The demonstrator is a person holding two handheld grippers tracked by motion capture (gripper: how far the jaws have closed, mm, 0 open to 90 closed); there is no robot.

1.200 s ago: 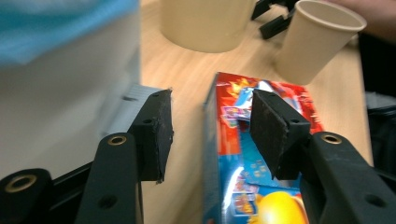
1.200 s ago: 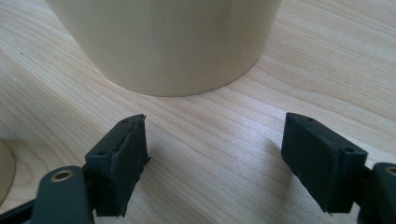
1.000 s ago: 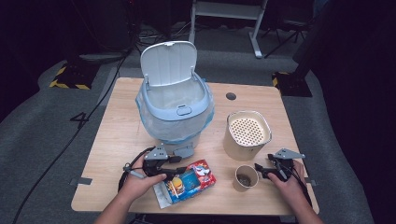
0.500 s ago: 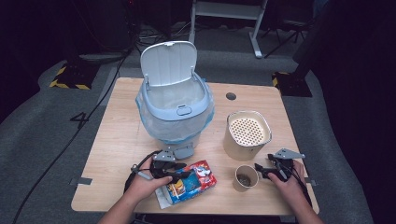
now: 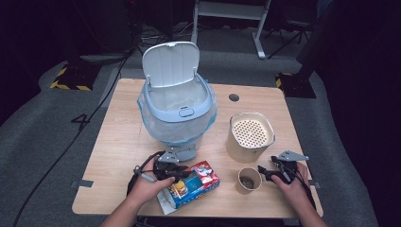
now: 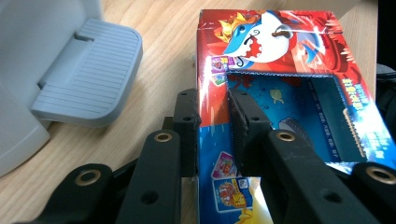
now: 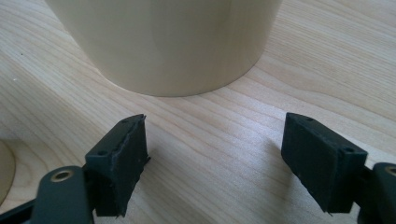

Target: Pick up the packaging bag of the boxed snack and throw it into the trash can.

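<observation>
**Left jaws closed onto the snack box wall**

At the table's point(image 5: 118, 137) left front, the left gripper point(image 5: 176, 172) had come in from just beside the box, where it stood a second earlier, to the box's near end. Its jaws had just been closing, and the left gripper view showed them pinching the thin side wall of the red-and-blue cartoon shark box point(image 6: 280, 88), one jaw outside it and one inside the open cut-out. The box point(image 5: 195, 183) lay flat on the wood just in front of the pedal bin point(image 5: 177, 113), whose lid stood raised and whose grey foot pedal point(image 6: 88, 79) sat near the box's corner.

Further right, a small paper cup point(image 5: 248, 180) stood in front of a cream canister with a perforated top point(image 5: 250, 136); what the cup held was too small to make out. Both stood where they had been.

At the right, the right gripper point(image 5: 270, 172) rested just beside the cup as before, its jaws spread apart over bare wood with nothing between them.
</observation>
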